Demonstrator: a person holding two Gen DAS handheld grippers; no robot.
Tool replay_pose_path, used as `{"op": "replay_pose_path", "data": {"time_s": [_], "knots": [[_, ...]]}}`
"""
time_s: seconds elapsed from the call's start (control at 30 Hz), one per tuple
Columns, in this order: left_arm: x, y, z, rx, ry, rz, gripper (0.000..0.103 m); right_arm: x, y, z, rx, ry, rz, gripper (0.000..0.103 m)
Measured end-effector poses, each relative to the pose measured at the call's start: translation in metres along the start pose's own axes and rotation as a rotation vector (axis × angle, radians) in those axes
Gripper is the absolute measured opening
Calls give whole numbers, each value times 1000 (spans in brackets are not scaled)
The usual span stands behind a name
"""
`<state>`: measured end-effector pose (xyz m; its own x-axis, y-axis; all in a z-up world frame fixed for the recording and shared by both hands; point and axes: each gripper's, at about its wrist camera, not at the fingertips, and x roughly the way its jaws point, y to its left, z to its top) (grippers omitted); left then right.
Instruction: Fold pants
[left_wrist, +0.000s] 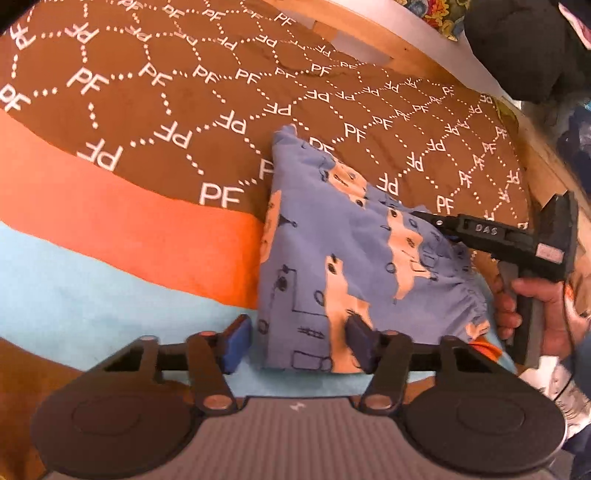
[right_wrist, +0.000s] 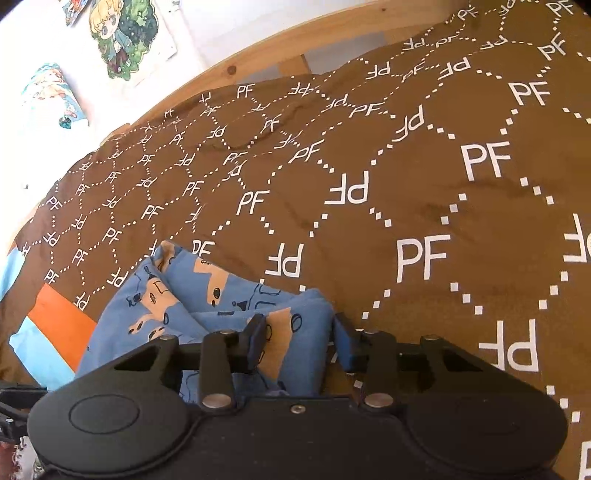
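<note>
Folded pants on a patterned bed cover, a tool at each end

The brown bed cover (left_wrist: 155, 122) carries the blue printed pants (left_wrist: 332, 258), folded into a compact bundle. The left tool (left_wrist: 295, 338) stands apart, straddling the bundle's near edge; the right tool (right_wrist: 299, 341) is also apart, a fold of cloth between its fingers

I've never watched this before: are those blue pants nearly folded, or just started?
Nearly done, it seems. The pants already lie as a compact layered bundle on the brown blanket. Both the left gripper and the right gripper are open around its edges. Probably only a final fold or tidying remains.
</note>
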<state>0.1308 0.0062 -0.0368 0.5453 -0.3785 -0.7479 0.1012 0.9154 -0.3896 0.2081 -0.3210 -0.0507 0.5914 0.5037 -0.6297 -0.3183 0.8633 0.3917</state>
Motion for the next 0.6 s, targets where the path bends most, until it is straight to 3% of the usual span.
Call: {"op": "replay_pose_path", "data": {"time_s": [0.33, 0.4, 0.6], "knots": [[-2, 0, -1, -8, -2, -12, 41, -3, -1, -11, 14, -53, -43, 19], [-2, -2, -1, -2, -4, -11, 39, -5, 9, -16, -30, -69, -79, 12], [-5, -5, -1, 13, -13, -7, 33, -13, 33, -22, -144, -123, -151, 7]]}}
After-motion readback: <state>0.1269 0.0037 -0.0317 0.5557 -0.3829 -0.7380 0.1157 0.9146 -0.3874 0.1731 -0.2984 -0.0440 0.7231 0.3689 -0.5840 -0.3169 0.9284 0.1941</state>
